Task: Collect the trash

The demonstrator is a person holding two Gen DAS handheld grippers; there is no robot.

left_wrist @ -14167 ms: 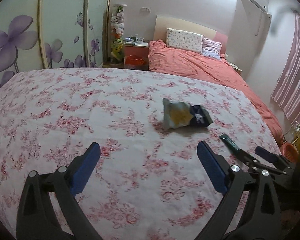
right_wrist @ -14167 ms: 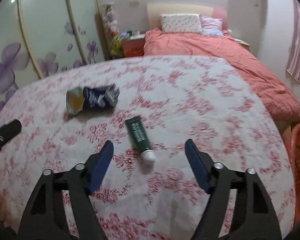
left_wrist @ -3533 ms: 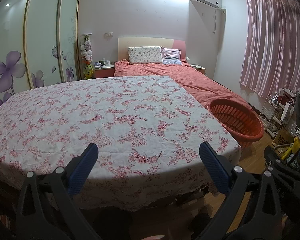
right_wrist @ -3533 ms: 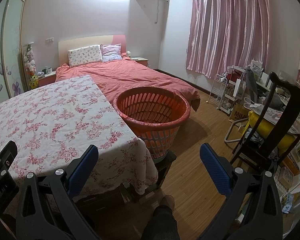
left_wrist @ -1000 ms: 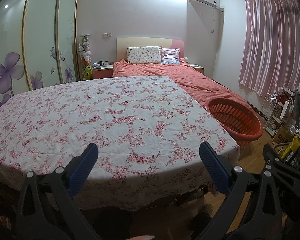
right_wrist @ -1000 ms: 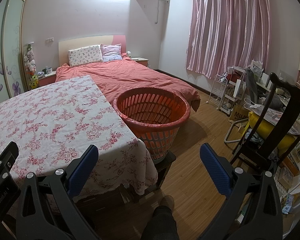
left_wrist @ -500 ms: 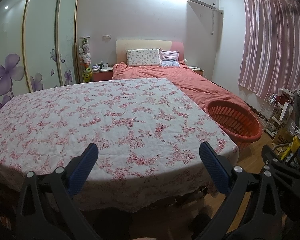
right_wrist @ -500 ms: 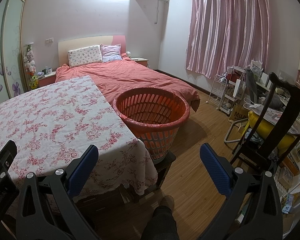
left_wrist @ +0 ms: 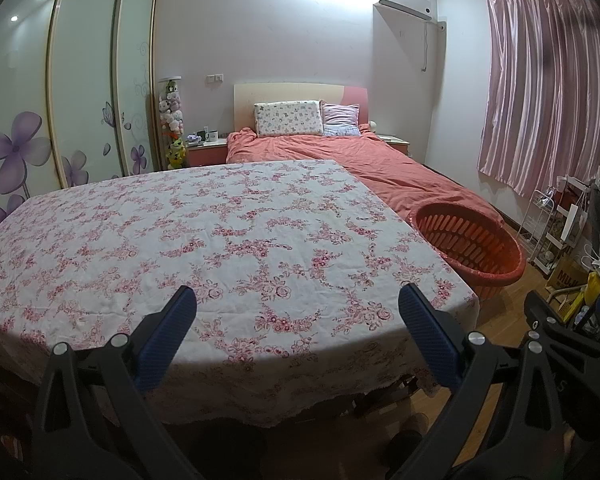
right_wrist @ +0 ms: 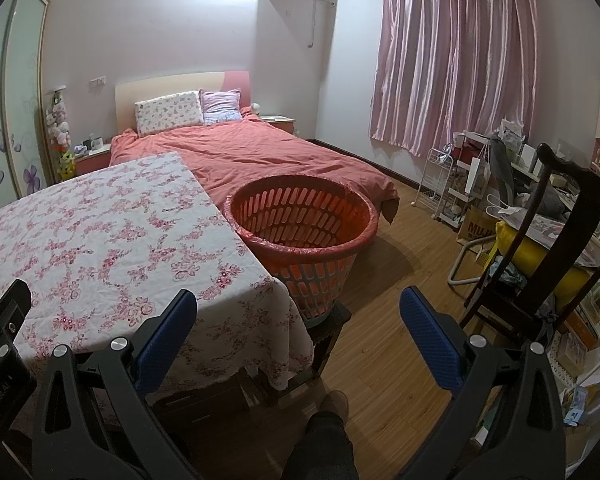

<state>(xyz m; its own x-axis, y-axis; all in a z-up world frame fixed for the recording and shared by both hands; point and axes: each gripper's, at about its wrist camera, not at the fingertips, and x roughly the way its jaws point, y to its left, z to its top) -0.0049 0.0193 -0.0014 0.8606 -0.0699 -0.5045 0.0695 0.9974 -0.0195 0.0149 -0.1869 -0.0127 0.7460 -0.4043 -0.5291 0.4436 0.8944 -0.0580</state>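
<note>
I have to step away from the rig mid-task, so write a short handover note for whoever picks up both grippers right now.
Left gripper: open, empty, held back from the near edge of the table.
Right gripper: open, empty, aimed toward the orange laundry basket.
Floral tablecloth: no trash visible on it in either view.
Basket stands at the table's right side, in front of the bed; its contents cannot be seen from here.
Done: the table looks cleared.
Left: check the basket and floor for strays; otherwise nothing obvious remains.

Pink curtains (right_wrist: 456,60), red bed (right_wrist: 240,152) (2 pillows), wood floor (right_wrist: 400,280)
</note>
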